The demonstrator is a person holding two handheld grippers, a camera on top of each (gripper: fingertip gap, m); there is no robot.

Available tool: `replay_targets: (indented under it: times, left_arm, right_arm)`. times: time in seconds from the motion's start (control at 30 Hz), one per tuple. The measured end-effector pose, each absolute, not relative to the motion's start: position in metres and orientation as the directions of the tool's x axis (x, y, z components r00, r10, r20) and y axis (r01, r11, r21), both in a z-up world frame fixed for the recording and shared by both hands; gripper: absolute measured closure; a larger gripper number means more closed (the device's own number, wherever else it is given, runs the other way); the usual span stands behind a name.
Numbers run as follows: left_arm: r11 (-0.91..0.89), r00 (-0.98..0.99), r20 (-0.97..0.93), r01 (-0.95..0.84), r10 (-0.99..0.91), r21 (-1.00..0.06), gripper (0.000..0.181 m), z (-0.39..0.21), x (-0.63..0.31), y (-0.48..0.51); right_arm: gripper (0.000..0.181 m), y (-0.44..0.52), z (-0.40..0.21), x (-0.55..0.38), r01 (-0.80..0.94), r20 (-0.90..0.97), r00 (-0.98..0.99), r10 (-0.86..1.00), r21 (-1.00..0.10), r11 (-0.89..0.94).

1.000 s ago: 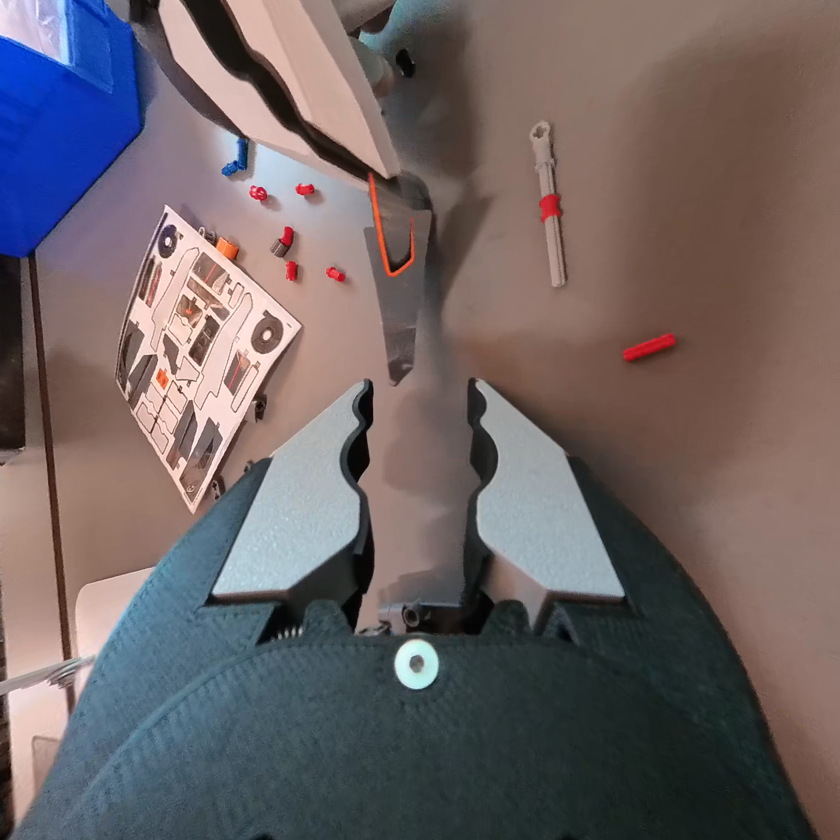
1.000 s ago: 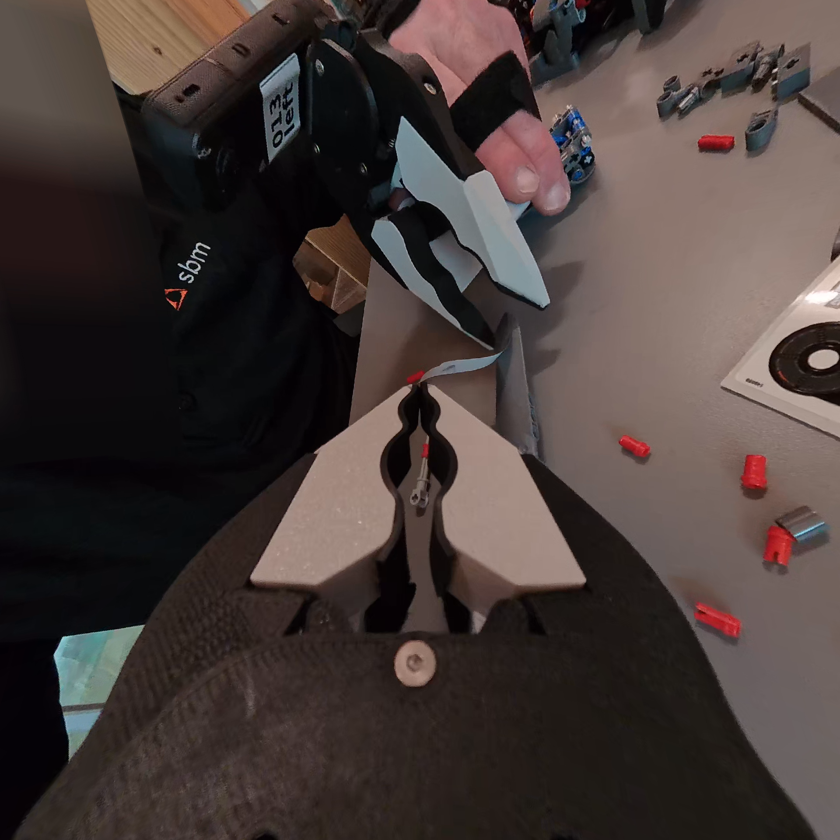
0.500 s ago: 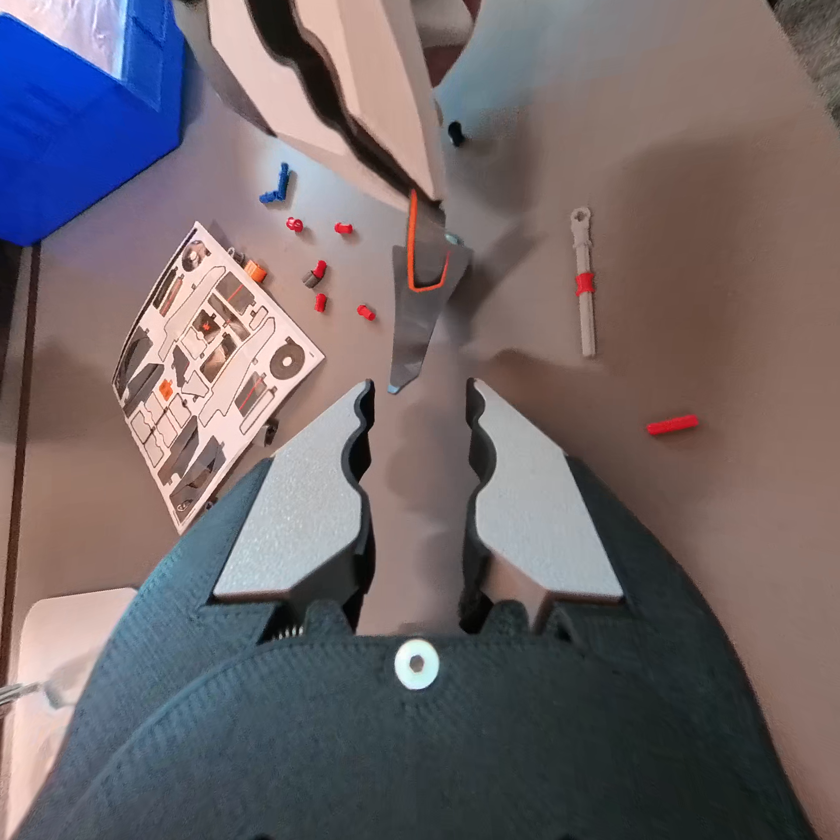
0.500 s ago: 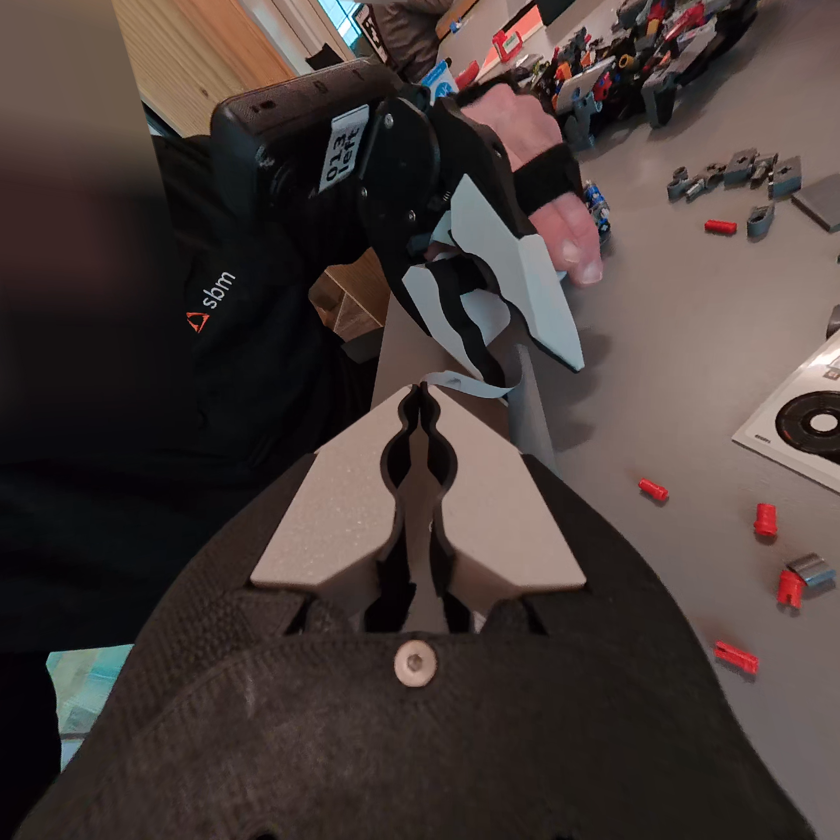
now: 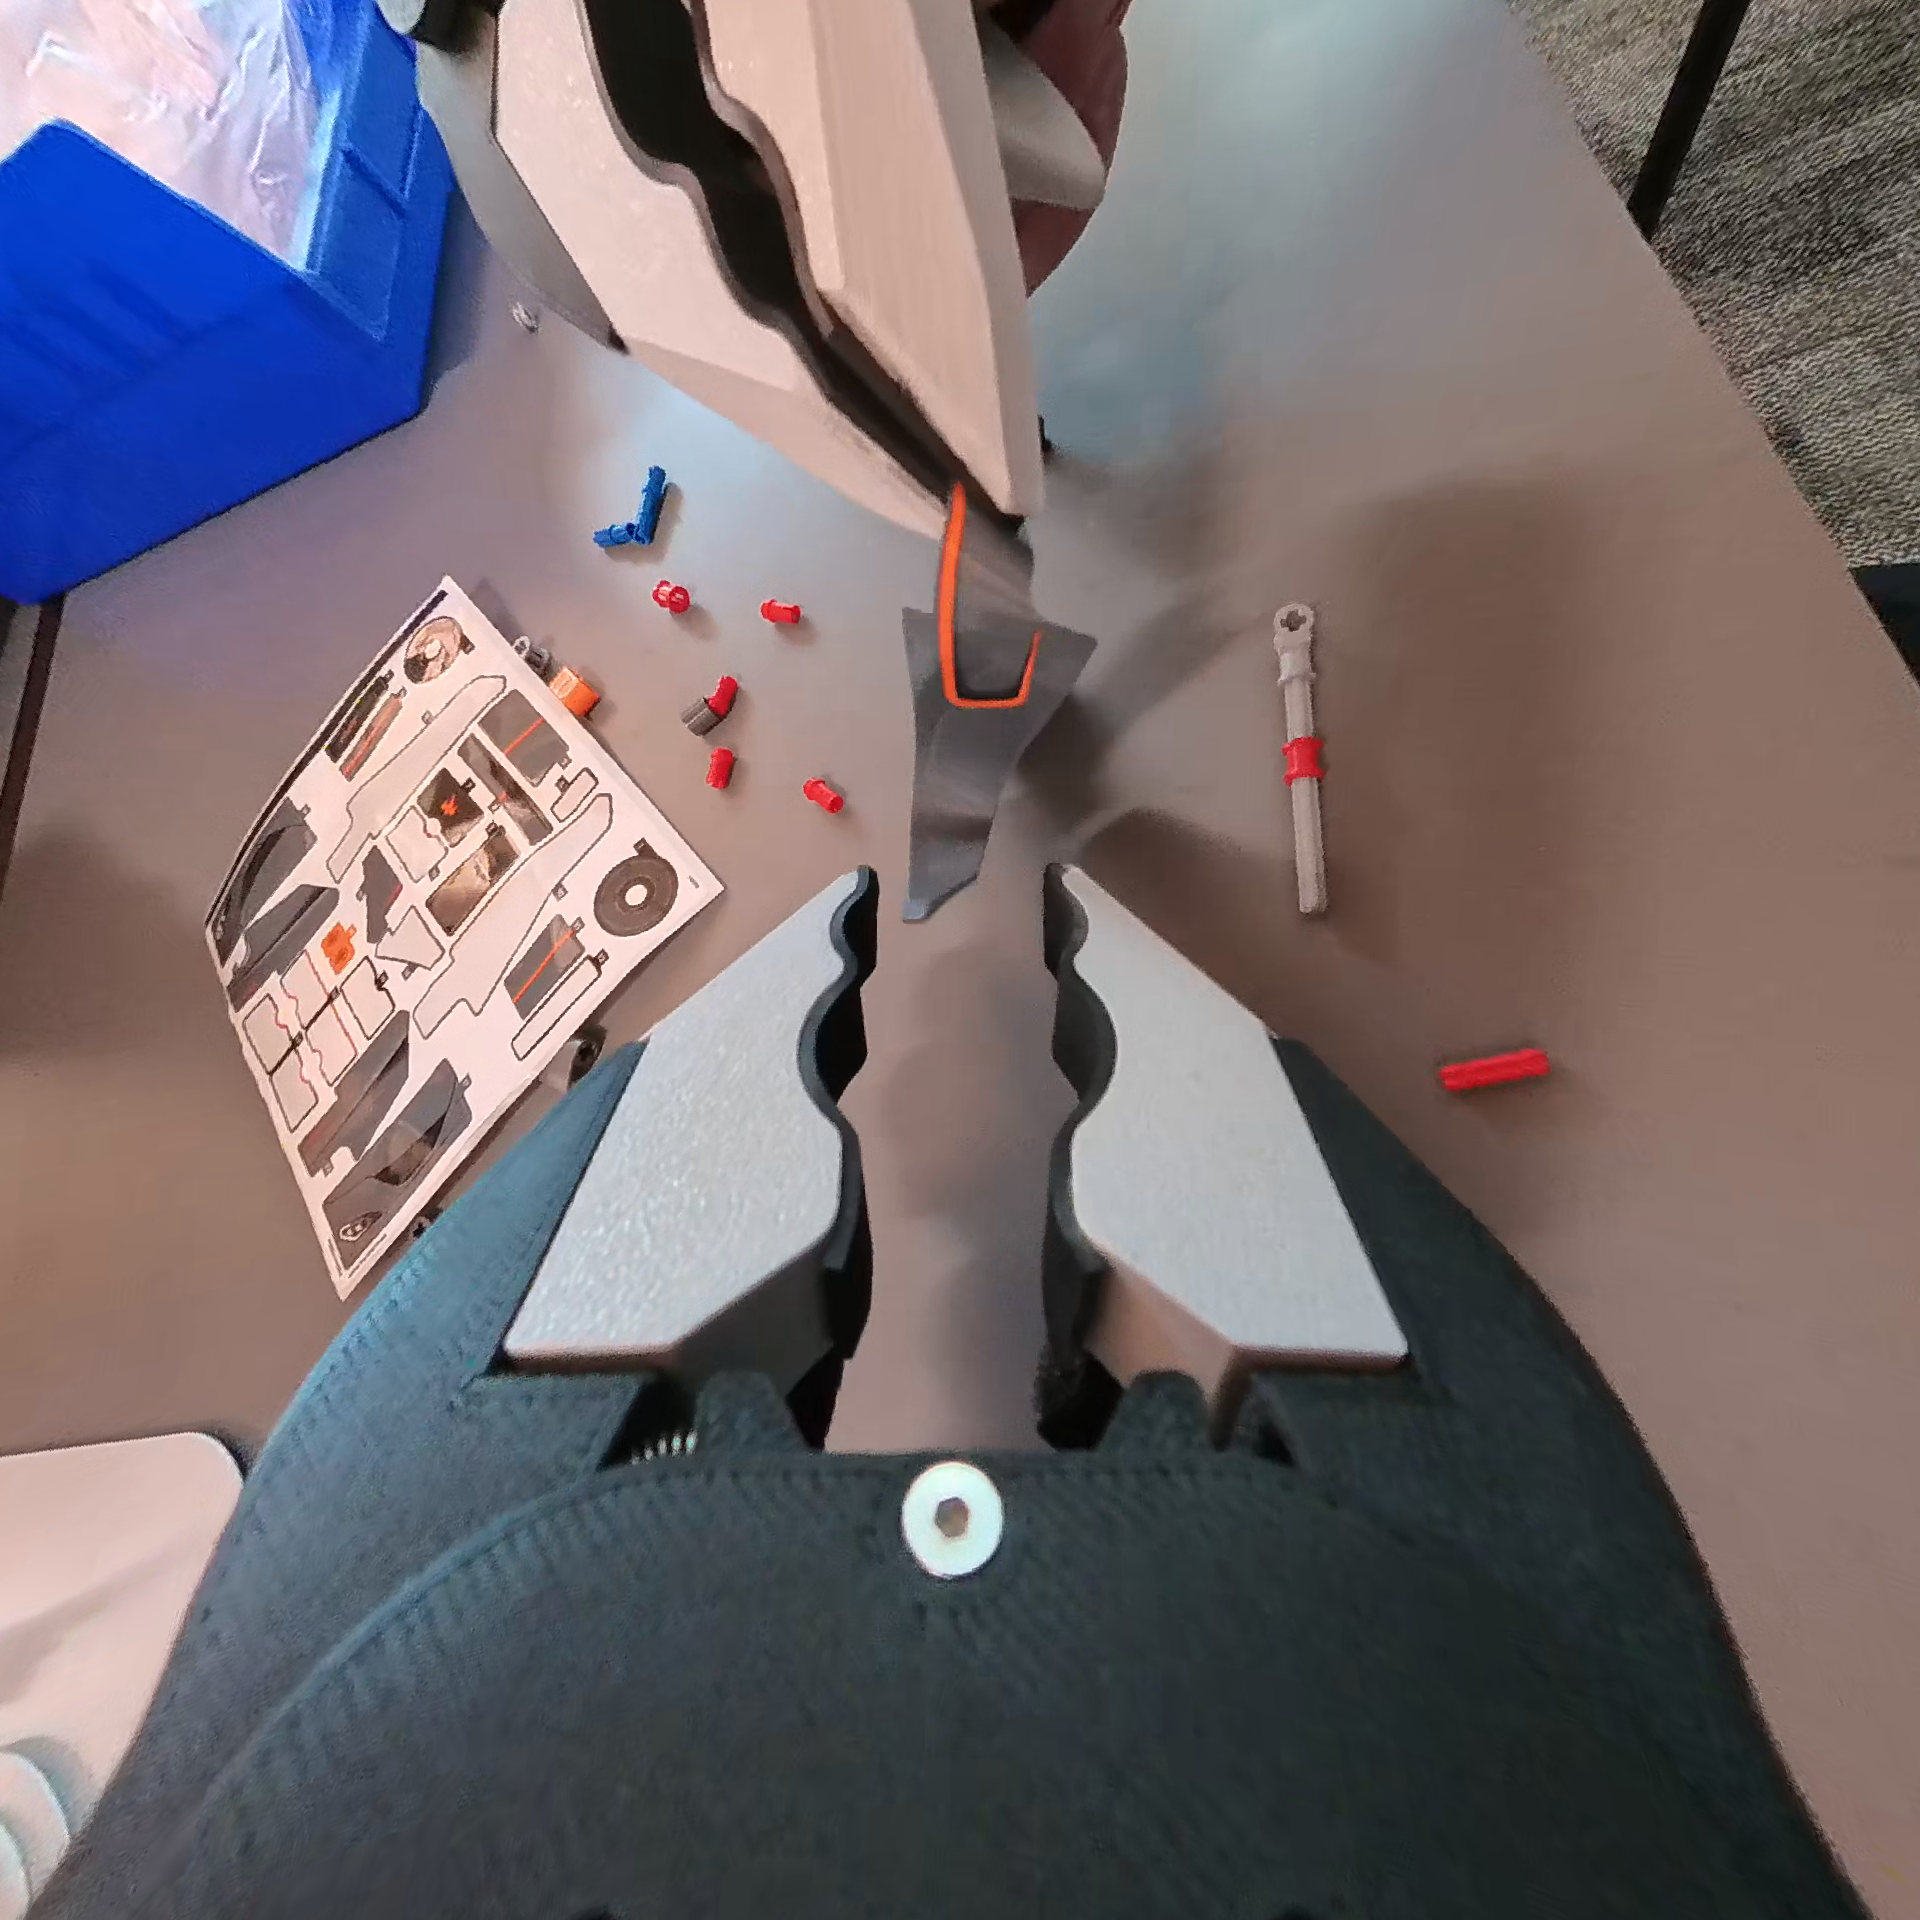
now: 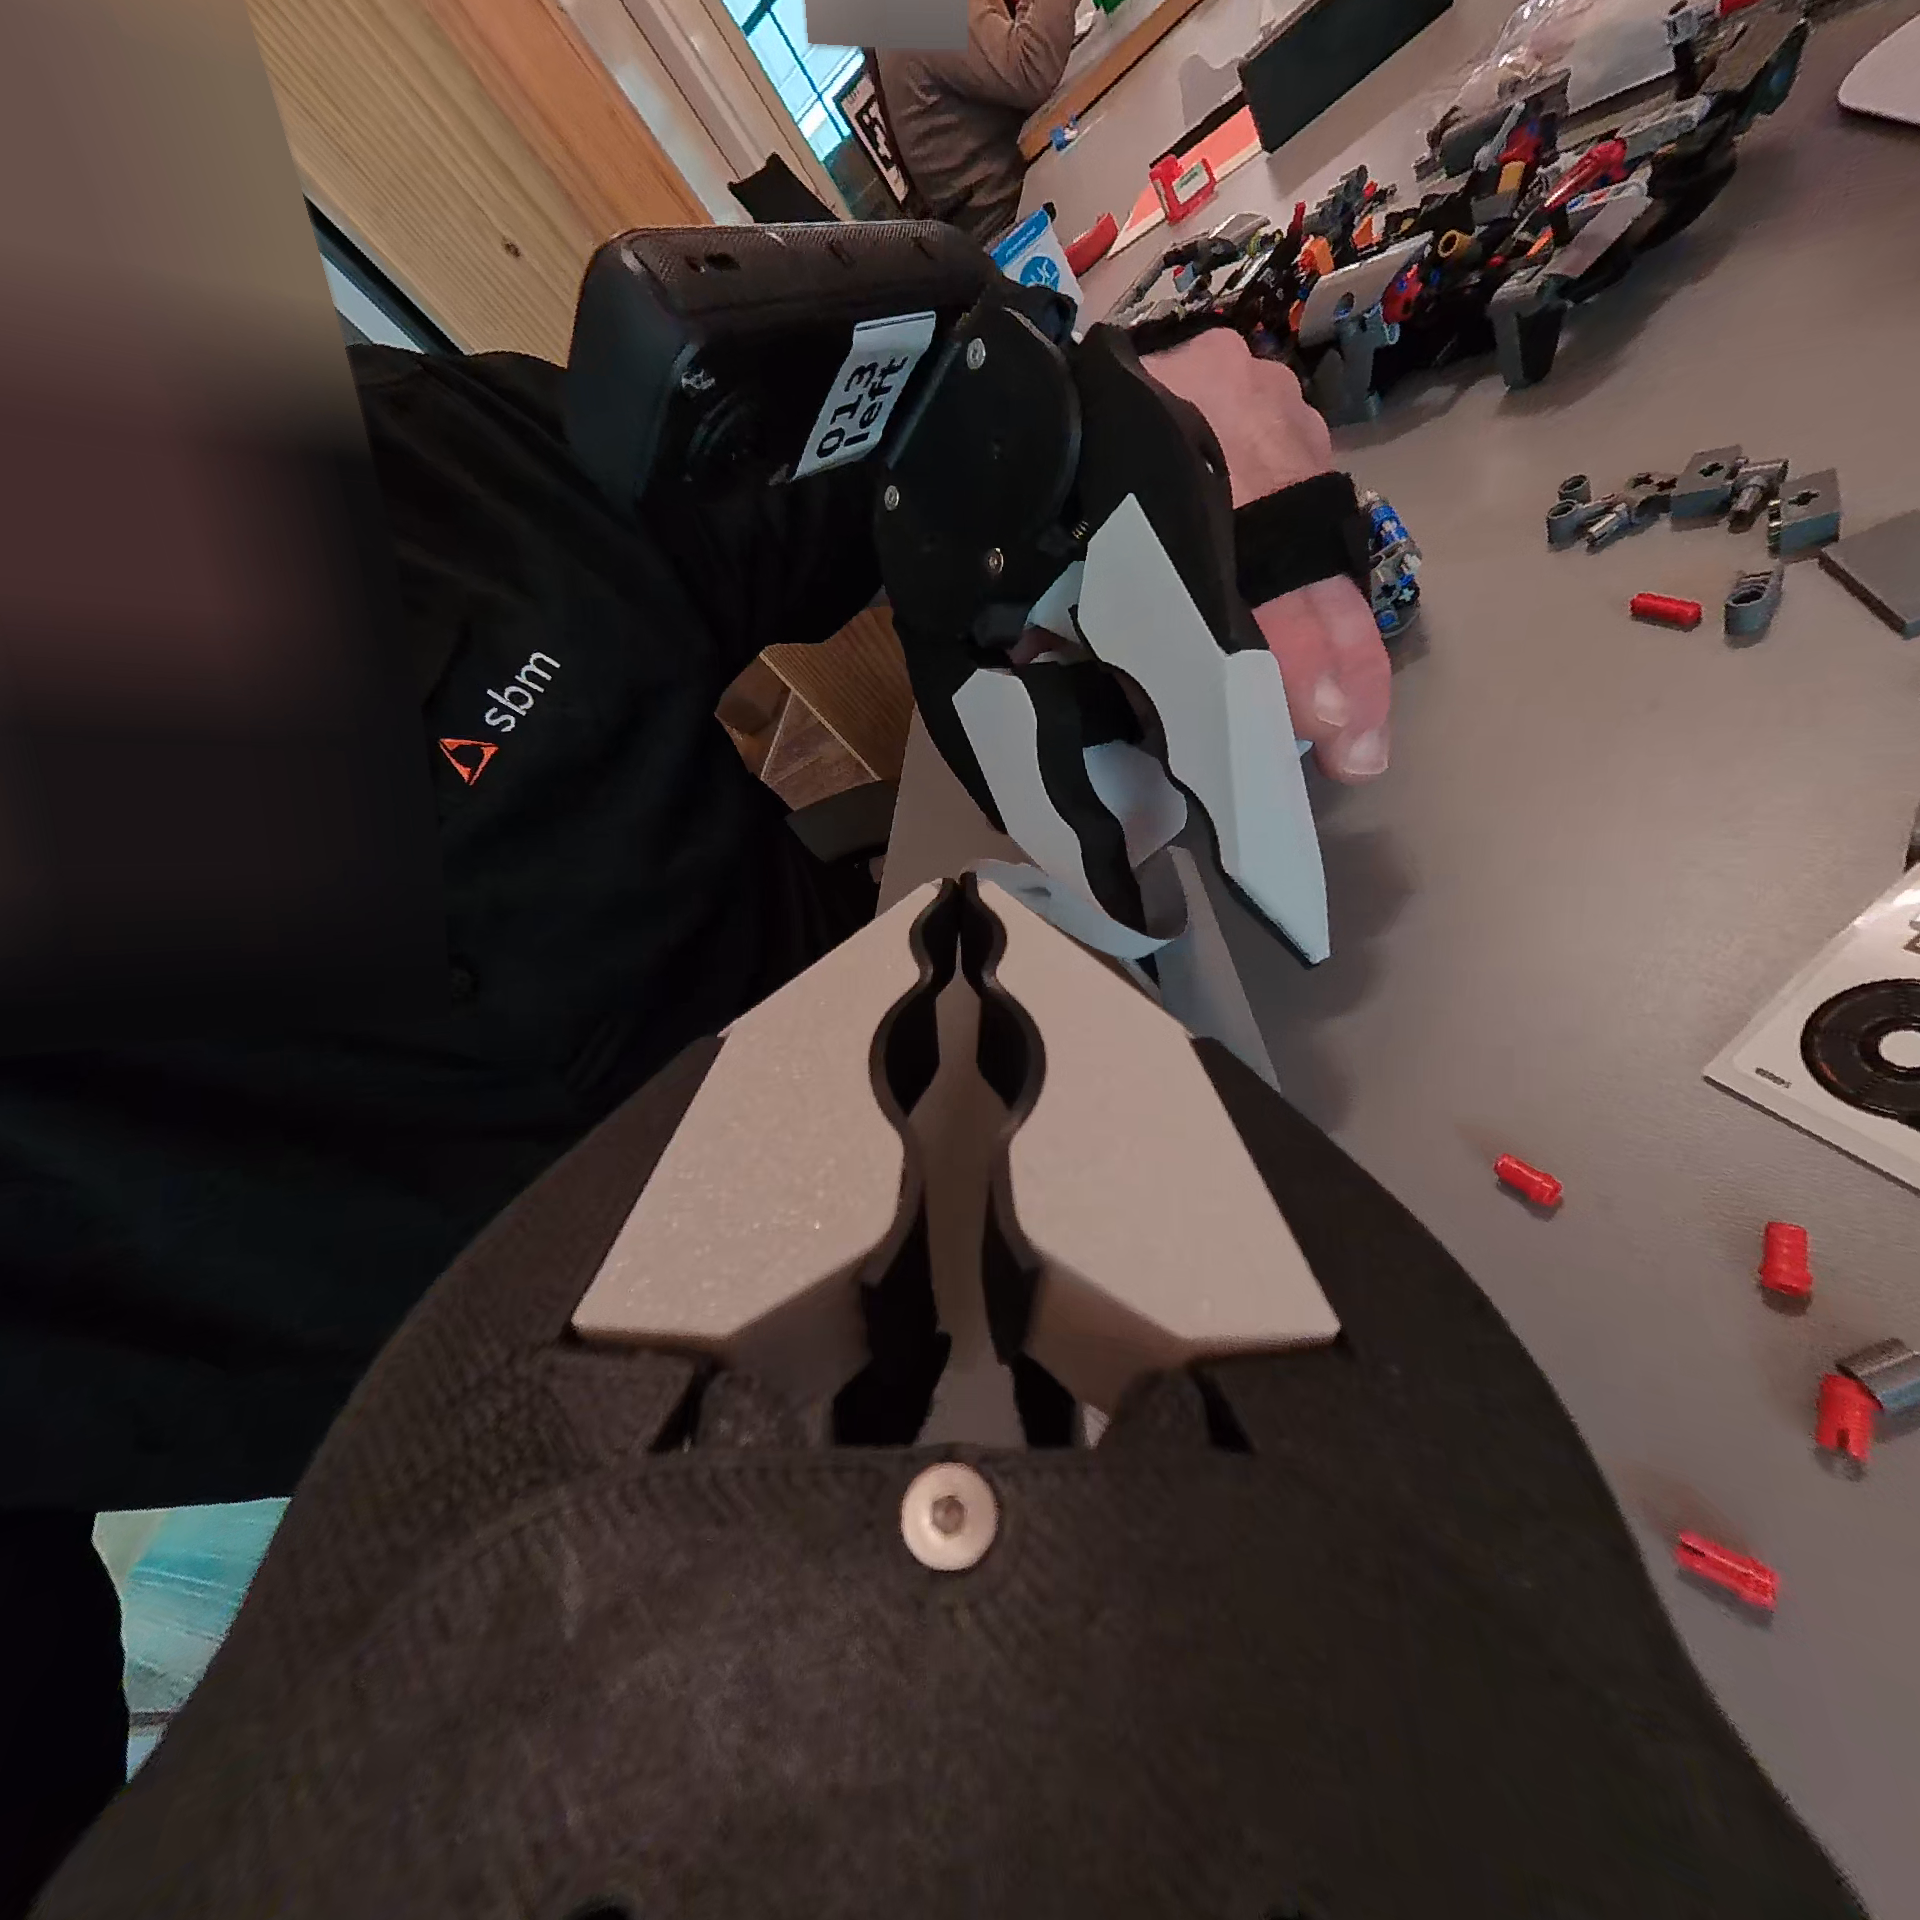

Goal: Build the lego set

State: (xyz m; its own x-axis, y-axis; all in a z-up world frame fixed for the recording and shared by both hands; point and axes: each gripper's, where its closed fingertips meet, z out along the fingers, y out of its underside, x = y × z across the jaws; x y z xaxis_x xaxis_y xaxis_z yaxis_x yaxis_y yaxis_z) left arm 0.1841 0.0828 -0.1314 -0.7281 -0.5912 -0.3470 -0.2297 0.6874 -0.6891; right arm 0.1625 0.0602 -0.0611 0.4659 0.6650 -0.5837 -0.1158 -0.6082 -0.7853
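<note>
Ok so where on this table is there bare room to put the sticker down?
Bare tabletop lies right of the left hand-held gripper, below the red axle piece, and between the grey axle rod and the table's right edge. It is crowded left of the grey sticker: red pins and the sticker sheet.

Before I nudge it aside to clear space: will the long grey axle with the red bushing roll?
The grey axle looks thin, stiff and light. It lies flat on the table, so it may roll sideways, though its red bushing might check that.

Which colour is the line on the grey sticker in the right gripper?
Orange, on the sticker; left wrist view.
</note>
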Motion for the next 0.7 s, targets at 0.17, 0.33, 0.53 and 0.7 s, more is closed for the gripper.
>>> replay_targets:
  times: [0.17, 0.33, 0.53, 0.7]
  left_arm:
    - [0.657, -0.722, -0.33, -0.223, -0.607, -0.72, 0.153, -0.126, 0.185, 0.08]
    - [0.639, -0.703, -0.337, -0.215, -0.626, -0.738, 0.152, -0.122, 0.189, 0.08]
    - [0.623, -0.704, -0.323, -0.214, -0.632, -0.753, 0.16, -0.119, 0.189, 0.079]
    - [0.6, -0.708, -0.3, -0.215, -0.639, -0.771, 0.166, -0.116, 0.188, 0.078]
  right_arm:
    - [0.181, 0.063, -0.054, 0.163, -0.124, -0.568, 0.473, 0.673, -0.799, -0.588]
    - [0.181, 0.066, -0.05, 0.159, -0.124, -0.558, 0.468, 0.685, -0.809, -0.574]
    - [0.181, 0.069, -0.043, 0.155, -0.126, -0.543, 0.461, 0.702, -0.823, -0.554]
    - [0.181, 0.069, -0.041, 0.154, -0.13, -0.539, 0.462, 0.705, -0.827, -0.547]
